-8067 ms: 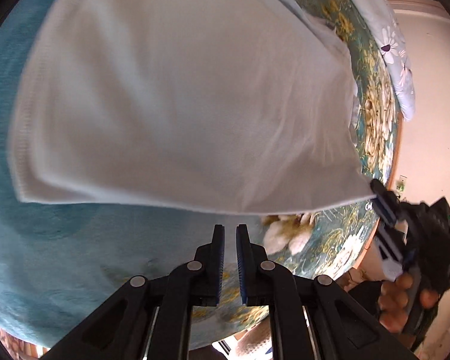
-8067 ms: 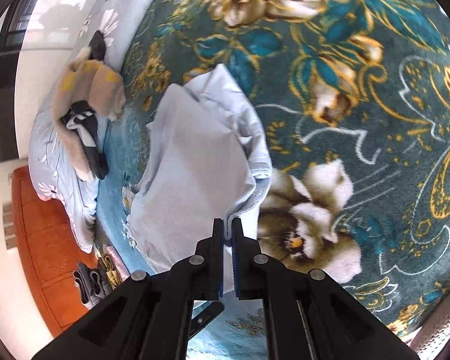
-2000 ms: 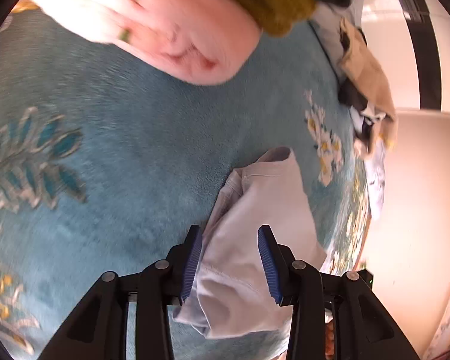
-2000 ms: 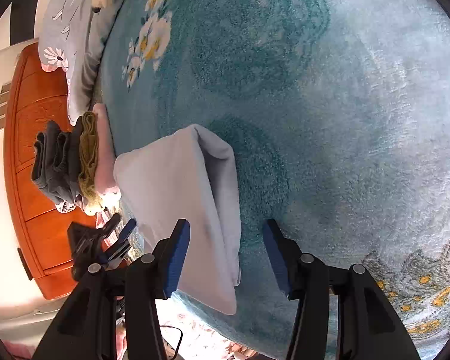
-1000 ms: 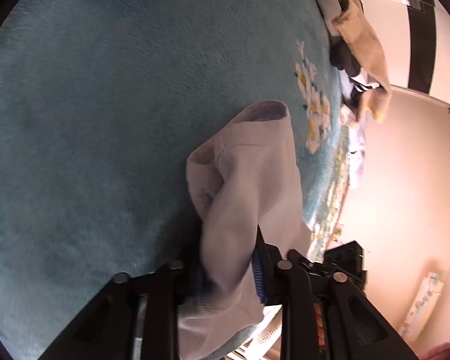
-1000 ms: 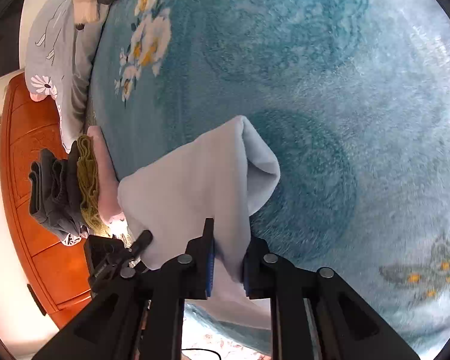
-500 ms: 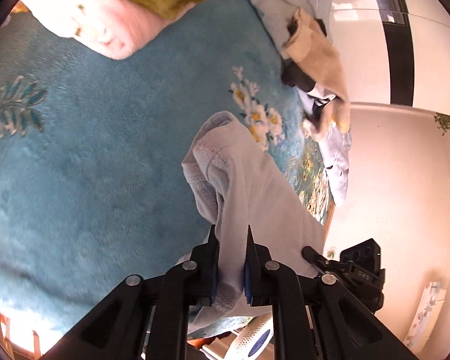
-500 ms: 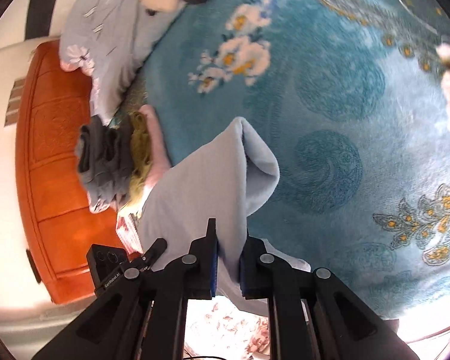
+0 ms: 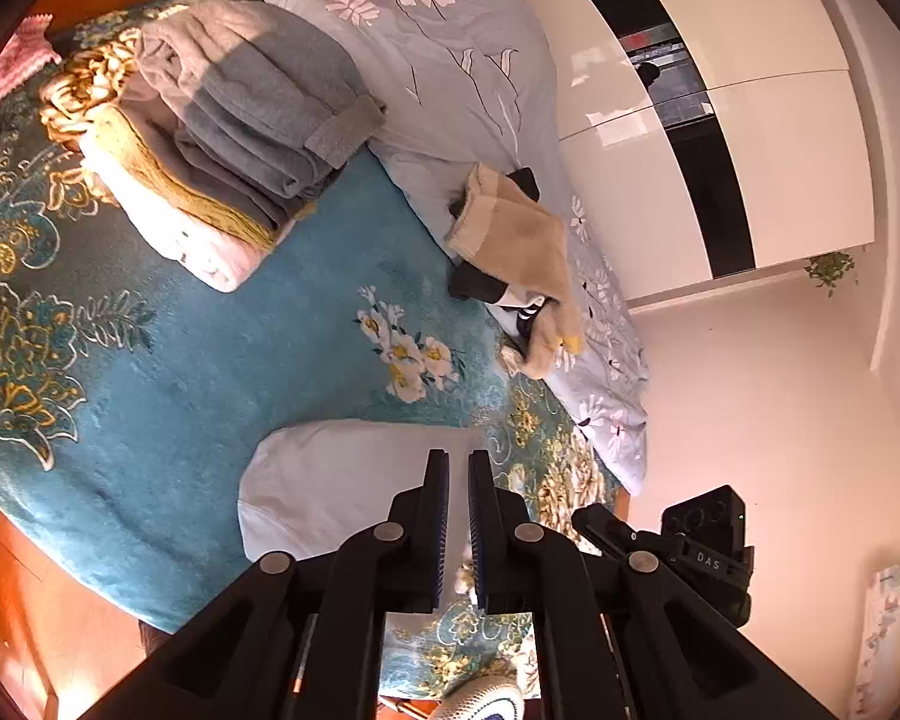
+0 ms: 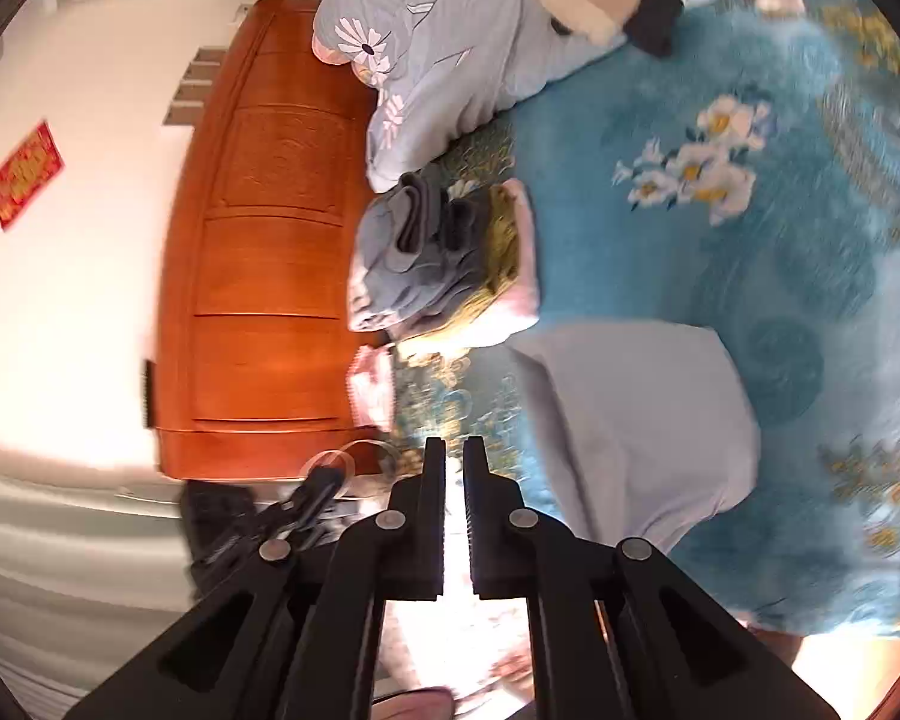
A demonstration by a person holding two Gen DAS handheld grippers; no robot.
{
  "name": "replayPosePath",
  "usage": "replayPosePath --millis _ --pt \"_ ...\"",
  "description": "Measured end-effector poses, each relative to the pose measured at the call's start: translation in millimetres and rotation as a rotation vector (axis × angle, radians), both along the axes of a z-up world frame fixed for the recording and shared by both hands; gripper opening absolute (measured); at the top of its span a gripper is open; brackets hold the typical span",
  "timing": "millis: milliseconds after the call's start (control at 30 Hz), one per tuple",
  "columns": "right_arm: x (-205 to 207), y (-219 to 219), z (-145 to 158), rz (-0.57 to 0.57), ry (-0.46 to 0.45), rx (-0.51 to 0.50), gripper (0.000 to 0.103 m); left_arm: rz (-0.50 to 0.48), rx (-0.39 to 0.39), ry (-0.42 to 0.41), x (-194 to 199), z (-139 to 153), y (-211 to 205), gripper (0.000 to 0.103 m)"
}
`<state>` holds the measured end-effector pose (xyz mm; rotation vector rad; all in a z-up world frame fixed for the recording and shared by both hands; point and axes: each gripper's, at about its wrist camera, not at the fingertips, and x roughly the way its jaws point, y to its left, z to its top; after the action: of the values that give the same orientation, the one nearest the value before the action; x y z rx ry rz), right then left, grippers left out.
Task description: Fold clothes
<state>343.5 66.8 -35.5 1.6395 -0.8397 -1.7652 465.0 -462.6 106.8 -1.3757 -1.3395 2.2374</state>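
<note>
Pale shirt (image 9: 354, 480) folded, lying flat on the blue blanket (image 9: 210, 360). Done stack (image 9: 234, 138) sits far left. Loose clothes (image 9: 516, 252) on the bedding apparently remain unfolded. Left gripper (image 9: 459, 516) and right gripper (image 10: 455, 516): jaws nearly together, holding nothing.

Home bedroom: floral bedspread (image 9: 198, 360), daisy-print quilt (image 9: 468, 78), wooden headboard (image 10: 264, 276), white wardrobe (image 9: 750, 138).

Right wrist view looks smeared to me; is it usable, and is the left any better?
Right wrist view: motion blur smears the teal blanket and the folded pale garment, and glare blows out the area below the right gripper. Left wrist view: sharp; sunlight and a hard shadow edge cross the stack of folded clothes; only fisheye bending at the edges.
</note>
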Motion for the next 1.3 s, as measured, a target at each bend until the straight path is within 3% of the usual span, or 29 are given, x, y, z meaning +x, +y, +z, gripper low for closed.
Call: replayPosePath --millis 100,200,333,467,500,633,833,1000,1100,1167,1233,1300 --pt "-4.1 7.4 -6.7 -0.013 0.021 0.064 0.005 0.025 0.013 -0.006 5.0 -5.6 -3.7 0.007" --pt "-0.6 26.0 -25.7 -0.054 -0.022 0.1 0.005 0.026 0.023 -0.06 8.9 -24.1 -5.1 0.007" --pt "11.8 36.8 -54.8 -0.039 -0.076 0.192 0.007 0.035 0.059 -0.171 9.2 -68.5 -6.7 0.007" --pt "29.1 49.3 -91.1 -0.073 -0.161 0.256 0.007 0.016 -0.007 -0.343 11.3 -128.8 -10.9 0.015" --pt "33.5 52.2 -101.2 -0.077 -0.188 0.275 0.007 0.01 -0.015 -0.367 12.4 -145.6 -11.6 0.02" --pt "49.1 58.8 -137.2 -0.058 -0.275 0.38 0.007 -0.002 -0.026 -0.392 17.6 -205.4 -13.6 0.056" --pt "65.5 62.4 -175.6 -0.039 -0.38 0.494 0.01 -0.039 0.046 -0.416 18.1 -289.0 -4.9 0.069" --pt "66.9 43.5 -195.5 0.04 -0.406 0.545 0.023 -0.097 0.076 -0.364 15.3 -313.1 6.4 0.078" --pt "63.6 26.5 -202.7 0.094 -0.402 0.55 0.024 -0.104 0.089 -0.338 15.6 -310.8 7.4 0.077" --pt "60.9 16.9 -205.8 0.11 -0.402 0.541 0.024 -0.093 0.095 -0.339 17.7 -310.0 7.9 0.069" --pt "58.8 10.0 -206.4 0.121 -0.397 0.534 0.024 -0.085 0.117 -0.344 19.1 -310.2 9.3 0.048" --pt "56.7 3.5 -206.6 0.133 -0.392 0.527 0.024 -0.095 0.121 -0.349 18.0 -308.7 13.3 0.046"
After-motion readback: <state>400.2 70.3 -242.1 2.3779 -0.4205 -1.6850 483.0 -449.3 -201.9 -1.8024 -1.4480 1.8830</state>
